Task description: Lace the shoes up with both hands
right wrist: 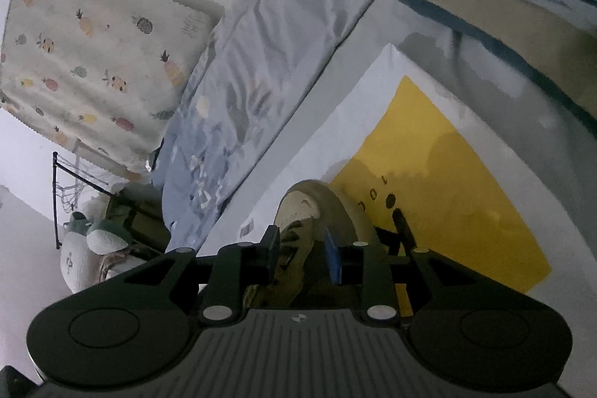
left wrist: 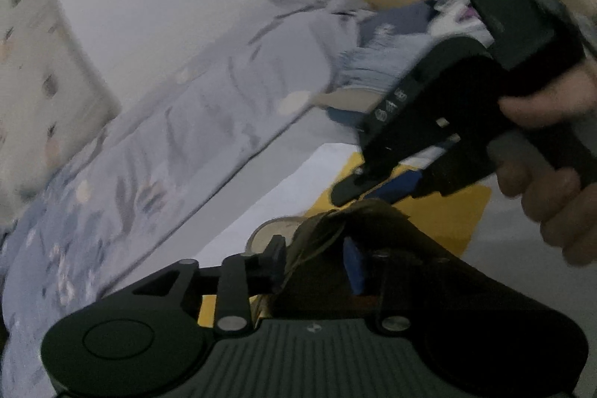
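Observation:
An olive-green shoe (left wrist: 324,226) with a pale rubber toe cap (right wrist: 309,204) lies on a yellow mat (right wrist: 447,174). In the left wrist view my left gripper (left wrist: 315,258) stands open, its jaws either side of the shoe's upper, where a thin lace strand (left wrist: 321,243) runs. My right gripper (left wrist: 377,189) comes in from the upper right, held by a person's hand (left wrist: 552,196), its tips just above the shoe. In the right wrist view my right gripper (right wrist: 302,250) is open, the laced front of the shoe lying between its fingers with a dark gap by the blue pad (right wrist: 332,258).
The yellow mat lies on a white sheet (right wrist: 335,137) on the floor. A bed with blue patterned bedding (right wrist: 261,62) runs close along the left. A pineapple-print cloth (right wrist: 93,62) hangs behind it. A soft toy (right wrist: 100,237) sits at the far left.

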The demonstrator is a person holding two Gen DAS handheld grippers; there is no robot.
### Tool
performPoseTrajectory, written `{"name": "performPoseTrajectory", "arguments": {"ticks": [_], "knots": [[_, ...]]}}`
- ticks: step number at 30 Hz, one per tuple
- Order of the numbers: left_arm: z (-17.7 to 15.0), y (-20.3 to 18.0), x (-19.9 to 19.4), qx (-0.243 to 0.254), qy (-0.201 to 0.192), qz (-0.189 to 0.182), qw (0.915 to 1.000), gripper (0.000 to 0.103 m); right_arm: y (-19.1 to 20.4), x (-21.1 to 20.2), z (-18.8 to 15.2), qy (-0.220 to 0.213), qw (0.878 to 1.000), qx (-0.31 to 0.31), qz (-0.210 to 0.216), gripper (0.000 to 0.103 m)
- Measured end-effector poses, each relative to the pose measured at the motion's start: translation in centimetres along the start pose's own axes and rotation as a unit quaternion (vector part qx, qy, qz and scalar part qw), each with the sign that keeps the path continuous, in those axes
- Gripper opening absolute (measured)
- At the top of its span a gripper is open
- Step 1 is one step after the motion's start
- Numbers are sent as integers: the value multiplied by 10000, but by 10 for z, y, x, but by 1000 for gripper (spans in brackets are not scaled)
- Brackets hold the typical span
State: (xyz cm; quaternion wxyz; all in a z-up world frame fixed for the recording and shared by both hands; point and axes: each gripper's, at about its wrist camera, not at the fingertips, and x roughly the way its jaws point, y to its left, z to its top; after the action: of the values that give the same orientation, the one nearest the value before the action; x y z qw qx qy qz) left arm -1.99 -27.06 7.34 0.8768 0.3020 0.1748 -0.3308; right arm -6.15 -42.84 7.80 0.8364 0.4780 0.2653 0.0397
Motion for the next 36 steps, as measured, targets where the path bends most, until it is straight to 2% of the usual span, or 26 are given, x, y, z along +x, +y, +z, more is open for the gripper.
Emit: {"name": "performPoseTrajectory", "arguments": {"ticks": [4,8,10,15,16,19,31,36], "knots": [[-11,12,-16,-956,53,249,9951,36,6,0,-1,41,10000,-26,-41,23],[-22,20,-26,-1858,179,471,9813,35,6,1,-3,39,10000,-23,-50,16],[-26,20,-25,-2089,294,433,9765,35,6,1,-3,25,10000,-53,-57,14],[-26,23,-24,-2484,245,455,9673,34,8,0,-5,-4,9998,-193,-88,12],[-26,25,-24,-2558,219,467,9653,28,8,0,-6,-12,9997,-220,-86,9],[-25,28,-19,-2798,231,514,9584,9,10,1,-7,-35,9995,-303,-105,9],[-35,33,-23,-3465,49,524,9366,8,19,1,-12,-187,9974,-663,-231,5],[-39,36,-24,-3656,-49,490,9295,8,28,-3,-16,-324,9940,-963,-407,3]]}}
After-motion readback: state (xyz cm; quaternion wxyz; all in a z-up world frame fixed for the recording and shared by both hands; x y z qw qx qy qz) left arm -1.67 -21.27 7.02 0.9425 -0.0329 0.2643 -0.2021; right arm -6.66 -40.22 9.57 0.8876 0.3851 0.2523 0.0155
